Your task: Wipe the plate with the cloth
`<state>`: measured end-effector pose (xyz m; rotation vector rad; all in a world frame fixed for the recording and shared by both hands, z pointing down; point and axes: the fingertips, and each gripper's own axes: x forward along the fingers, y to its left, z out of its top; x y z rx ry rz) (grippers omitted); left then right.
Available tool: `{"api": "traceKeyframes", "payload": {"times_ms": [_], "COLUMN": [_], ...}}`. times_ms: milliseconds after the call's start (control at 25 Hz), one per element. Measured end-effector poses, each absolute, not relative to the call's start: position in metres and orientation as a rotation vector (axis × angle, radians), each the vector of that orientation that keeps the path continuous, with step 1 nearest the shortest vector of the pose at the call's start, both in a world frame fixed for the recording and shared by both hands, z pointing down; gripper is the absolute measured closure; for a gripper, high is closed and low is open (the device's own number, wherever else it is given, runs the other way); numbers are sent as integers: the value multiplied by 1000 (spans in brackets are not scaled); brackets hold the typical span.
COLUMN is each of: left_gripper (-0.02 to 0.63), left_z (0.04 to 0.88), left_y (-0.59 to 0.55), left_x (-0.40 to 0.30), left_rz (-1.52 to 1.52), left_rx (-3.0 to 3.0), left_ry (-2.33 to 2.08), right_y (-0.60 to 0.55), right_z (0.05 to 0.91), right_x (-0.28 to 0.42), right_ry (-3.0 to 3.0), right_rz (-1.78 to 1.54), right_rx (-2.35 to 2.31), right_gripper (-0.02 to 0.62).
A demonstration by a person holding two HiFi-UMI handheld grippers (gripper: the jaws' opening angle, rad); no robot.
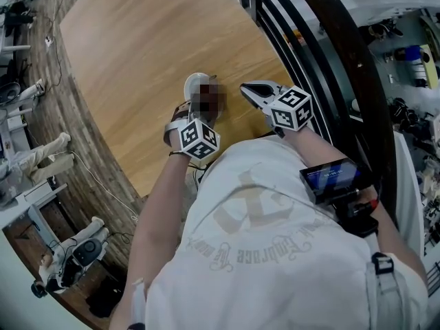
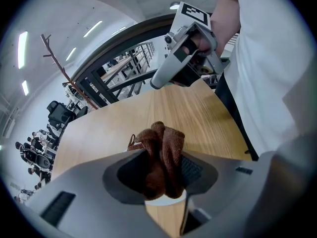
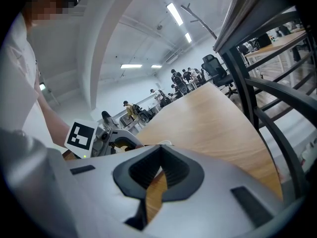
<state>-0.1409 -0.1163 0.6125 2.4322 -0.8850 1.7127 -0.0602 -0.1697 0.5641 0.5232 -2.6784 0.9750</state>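
Both forearms [image 1: 162, 201] reach forward; left claw [image 2: 161, 175] pinches cloth [image 2: 167, 142].

Head view: the table [image 1: 137, 60] fills the upper centre of the frame. The plate [image 1: 194, 84] lies on it at mid-frame, near the table's lower edge. The left gripper [image 1: 184, 119] sits just below and left of the plate, and the right gripper [image 1: 249, 90] is to the plate's right, apart from it. The railing [image 1: 309, 33] runs down the upper right, beyond the table. Left gripper view: the cloth [image 2: 161, 157] is between the jaws at lower centre, with the right gripper above it.
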Motion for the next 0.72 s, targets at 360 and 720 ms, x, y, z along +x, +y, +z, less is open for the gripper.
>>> {"api": "traceKeyframes", "payload": {"times_ms": [360,720], "left_gripper": [436,436], "left_z": [613,610], "left_y": [-120,-109], "left_x": [-146,-196], "left_rz": [1756,1843], "left_rx": [2412,2291], "left_ry": [-877,-981], "right_y": [-173,-169], "right_z": [561,558], "right_x": [-55,-65], "right_ry": [-2693,-2693], "right_rz": [978,975], "right_rx": [563,519], "right_gripper": [581,581]}}
